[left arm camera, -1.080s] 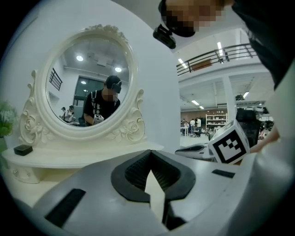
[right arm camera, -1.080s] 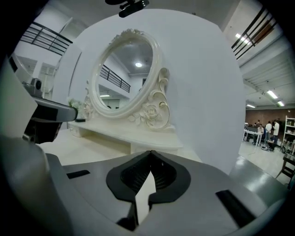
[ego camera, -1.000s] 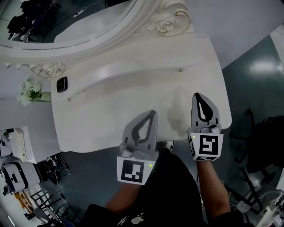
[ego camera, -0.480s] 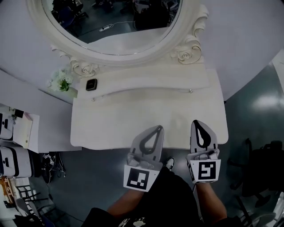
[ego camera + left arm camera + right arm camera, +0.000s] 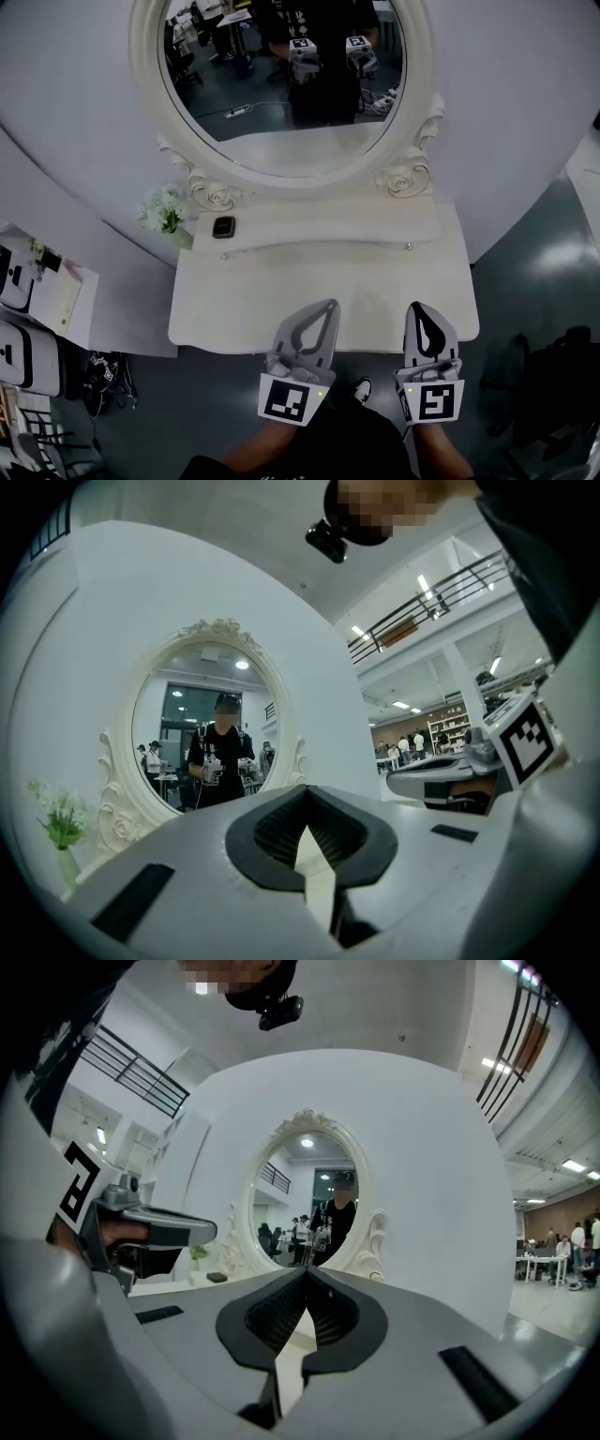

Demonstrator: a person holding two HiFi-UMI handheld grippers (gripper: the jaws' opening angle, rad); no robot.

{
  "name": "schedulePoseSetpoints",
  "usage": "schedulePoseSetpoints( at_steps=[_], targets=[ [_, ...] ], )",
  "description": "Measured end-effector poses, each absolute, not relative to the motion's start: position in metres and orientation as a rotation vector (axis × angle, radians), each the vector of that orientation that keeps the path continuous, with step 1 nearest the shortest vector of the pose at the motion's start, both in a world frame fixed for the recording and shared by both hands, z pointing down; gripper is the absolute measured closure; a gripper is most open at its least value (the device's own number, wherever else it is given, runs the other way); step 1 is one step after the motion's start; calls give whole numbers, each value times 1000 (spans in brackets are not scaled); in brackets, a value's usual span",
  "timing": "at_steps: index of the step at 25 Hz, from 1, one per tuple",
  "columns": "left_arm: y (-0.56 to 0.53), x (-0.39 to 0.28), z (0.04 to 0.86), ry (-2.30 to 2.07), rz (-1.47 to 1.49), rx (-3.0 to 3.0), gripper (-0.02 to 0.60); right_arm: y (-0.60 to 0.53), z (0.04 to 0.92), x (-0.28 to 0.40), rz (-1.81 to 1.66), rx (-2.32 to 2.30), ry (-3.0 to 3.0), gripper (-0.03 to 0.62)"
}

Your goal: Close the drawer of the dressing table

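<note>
The white dressing table (image 5: 234,309) stands below its oval mirror (image 5: 281,94). A long, narrow drawer front (image 5: 314,247) with a small knob near each end runs under the back shelf; it looks flush with the shelf. My left gripper (image 5: 331,304) (image 5: 305,791) and right gripper (image 5: 418,307) (image 5: 306,1271) hover side by side over the table's front edge. They point level at the mirror. Both are shut with nothing between the jaws, and neither touches the table.
A small vase of white flowers (image 5: 166,214) and a black gadget (image 5: 224,227) sit at the shelf's left end. A lower white desk with devices (image 5: 37,300) adjoins on the left. A dark chair (image 5: 553,375) stands on the floor at the right.
Both grippers have drawn back from over the table top to its front edge and risen. The view has lifted, so the whole mirror now shows. The jaws stay shut.
</note>
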State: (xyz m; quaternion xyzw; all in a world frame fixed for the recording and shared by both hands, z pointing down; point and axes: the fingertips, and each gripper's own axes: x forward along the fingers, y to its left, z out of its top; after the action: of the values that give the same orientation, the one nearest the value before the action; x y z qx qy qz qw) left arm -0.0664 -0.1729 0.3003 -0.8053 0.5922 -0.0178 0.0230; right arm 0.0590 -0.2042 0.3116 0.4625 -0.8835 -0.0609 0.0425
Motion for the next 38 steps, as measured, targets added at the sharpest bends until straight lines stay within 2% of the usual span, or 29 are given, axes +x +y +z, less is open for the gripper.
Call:
schedulePoseSetpoints(
  at_steps=[7, 38],
  targets=[
    [-160, -95, 278, 1802, -24, -2467, 580, -183, 291, 49, -233, 1431, -2687, 595],
    [-163, -94, 254, 1648, 15, -2514, 580, -177, 261, 39, -326, 1509, -2641, 595]
  ],
)
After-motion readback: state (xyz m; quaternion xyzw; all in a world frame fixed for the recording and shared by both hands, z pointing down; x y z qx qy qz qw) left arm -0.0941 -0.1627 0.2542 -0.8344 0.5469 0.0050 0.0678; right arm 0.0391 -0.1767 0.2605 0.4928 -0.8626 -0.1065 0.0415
